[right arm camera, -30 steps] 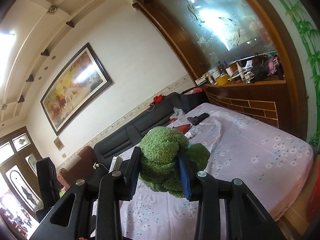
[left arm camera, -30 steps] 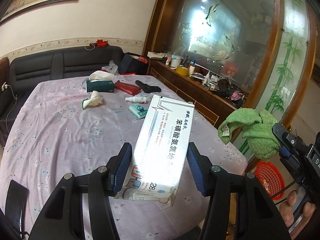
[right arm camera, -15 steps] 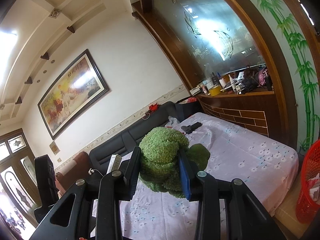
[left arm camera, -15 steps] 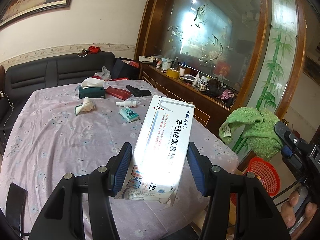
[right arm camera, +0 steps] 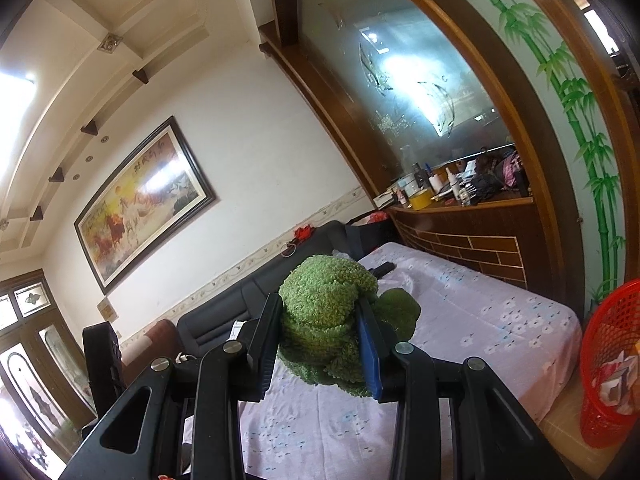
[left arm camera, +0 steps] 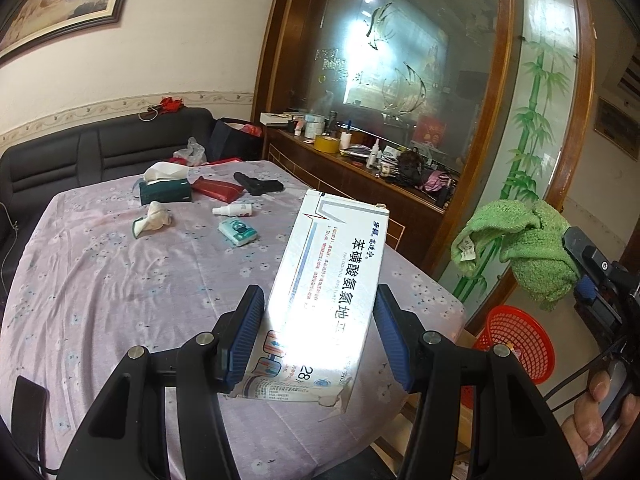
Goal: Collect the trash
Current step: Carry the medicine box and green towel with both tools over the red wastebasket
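Both grippers are carrying trash above the table's near edge, beside the bin.
The left gripper (left arm camera: 318, 334) is clamping a smooth white medicine box (left arm camera: 326, 288); the right gripper (right arm camera: 320, 344) is squeezing a nubby green cloth (right arm camera: 324, 308). The red mesh basket (right arm camera: 604, 376), standing on the floor off the table's (left arm camera: 120, 280) corner, is holding crumpled paper, visible only from the right wrist; the left view alone is showing a tissue box (left arm camera: 165, 190) toward the far edge.
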The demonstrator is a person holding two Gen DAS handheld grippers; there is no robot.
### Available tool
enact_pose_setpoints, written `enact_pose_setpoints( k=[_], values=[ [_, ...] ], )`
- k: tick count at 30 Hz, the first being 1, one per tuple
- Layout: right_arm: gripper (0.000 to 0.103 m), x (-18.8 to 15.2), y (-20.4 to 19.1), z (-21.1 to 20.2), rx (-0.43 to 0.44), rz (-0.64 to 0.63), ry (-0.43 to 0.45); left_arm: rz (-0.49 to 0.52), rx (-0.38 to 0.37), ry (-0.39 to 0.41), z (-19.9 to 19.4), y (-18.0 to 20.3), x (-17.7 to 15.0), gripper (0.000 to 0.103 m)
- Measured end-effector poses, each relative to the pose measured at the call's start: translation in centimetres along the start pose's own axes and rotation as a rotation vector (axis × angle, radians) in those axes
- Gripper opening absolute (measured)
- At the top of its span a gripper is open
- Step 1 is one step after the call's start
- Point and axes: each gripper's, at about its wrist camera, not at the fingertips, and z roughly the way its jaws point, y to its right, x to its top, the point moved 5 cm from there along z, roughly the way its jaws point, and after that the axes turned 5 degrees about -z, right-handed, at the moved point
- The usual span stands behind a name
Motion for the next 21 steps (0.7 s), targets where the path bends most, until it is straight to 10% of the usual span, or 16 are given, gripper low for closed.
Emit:
enact_pose_setpoints(
  k=[21],
  values=[
    [0.038,1.7,4.2,-5.4,-0.145,0.020,0.084,0.098,-0.136,-0.033,1.8,7.7,-0.8,0.055]
  ],
)
